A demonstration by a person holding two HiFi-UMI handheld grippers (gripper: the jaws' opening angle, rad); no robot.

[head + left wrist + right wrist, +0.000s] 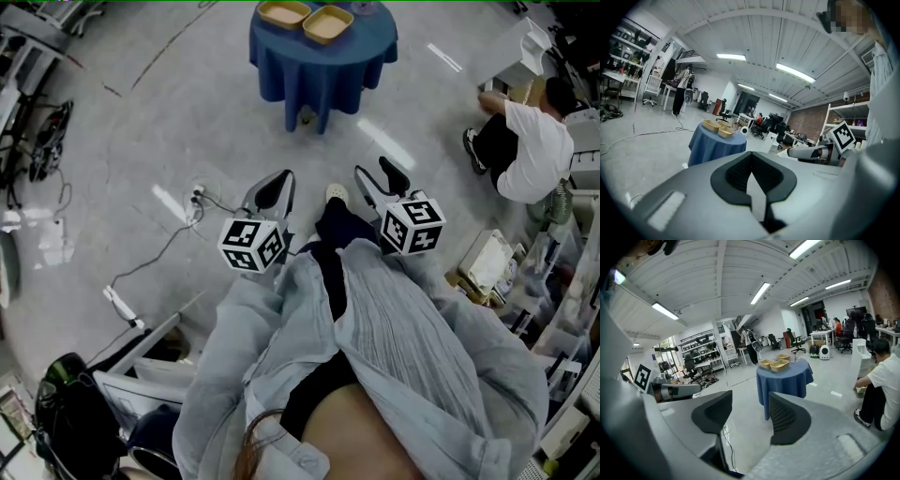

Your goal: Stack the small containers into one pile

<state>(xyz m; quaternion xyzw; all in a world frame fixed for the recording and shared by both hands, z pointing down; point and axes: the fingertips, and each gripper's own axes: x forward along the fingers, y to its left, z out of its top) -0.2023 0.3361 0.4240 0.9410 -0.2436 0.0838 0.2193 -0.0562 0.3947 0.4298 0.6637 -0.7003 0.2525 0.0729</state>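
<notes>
The small containers (283, 12) are sitting side by side, unstacked, on a round counter (323, 66) draped in blue cloth, well apart from both tools across a stretch of grey floor (187, 112). The left tool (283, 176) is pointing towards the counter with its jaws meeting at the tips and gripping nothing; its own view is showing the containers (718, 127) and the counter (715, 147) off to the left of the closed tips (751, 154). The right tool (375, 171) is hanging beside it with jaws about half spread and empty, the counter (785, 380) and containers (774, 364) showing above and through the gap (750, 401).

A person in a white shirt (534, 150) is crouching on the floor to the right of the counter, beside shelving and boxes. A cable (159, 253) is trailing over the floor at the left to a power strip (120, 305), and a black bag (70, 403) is lying near the lower left corner. Nothing is lying on the floor directly between the tools and the counter.
</notes>
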